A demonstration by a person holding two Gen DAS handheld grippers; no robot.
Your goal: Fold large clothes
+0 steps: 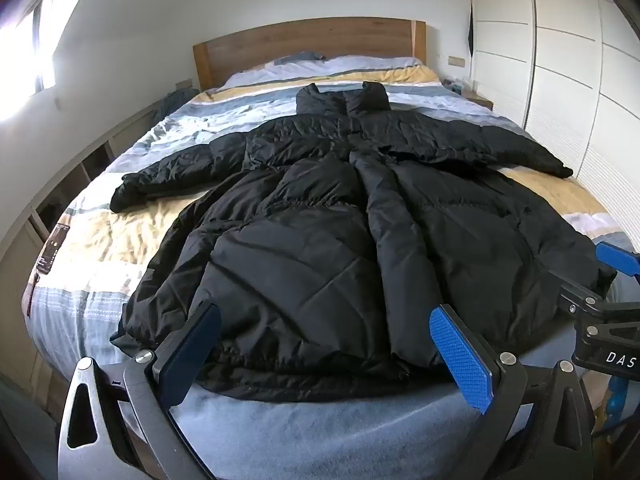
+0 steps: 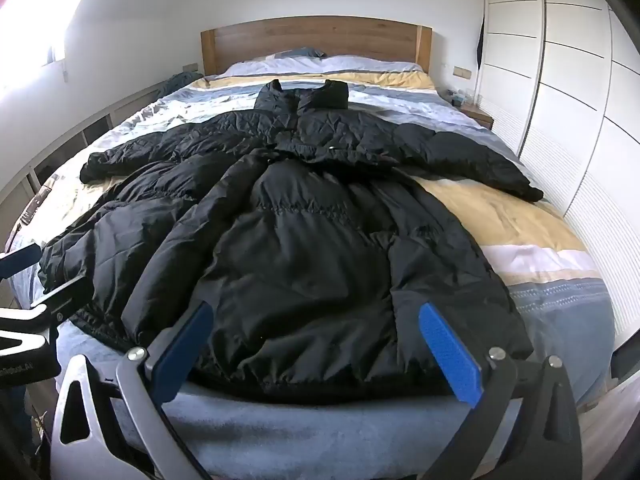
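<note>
A long black puffer coat (image 1: 340, 232) lies spread flat on the bed, front up, collar toward the headboard, both sleeves stretched out sideways. It also shows in the right wrist view (image 2: 304, 240). My left gripper (image 1: 326, 320) is open, its blue pads either side of the hem's left half, just above the foot of the bed. My right gripper (image 2: 316, 316) is open over the hem's right half. Neither holds any cloth. The right gripper's finger shows at the right edge of the left wrist view (image 1: 618, 258).
The bed (image 1: 100, 240) has a striped blue, yellow and white cover and a wooden headboard (image 1: 308, 46). A phone (image 1: 52, 250) lies on the bed's left edge. White wardrobe doors (image 2: 560, 92) stand on the right, low shelves (image 1: 72, 184) on the left.
</note>
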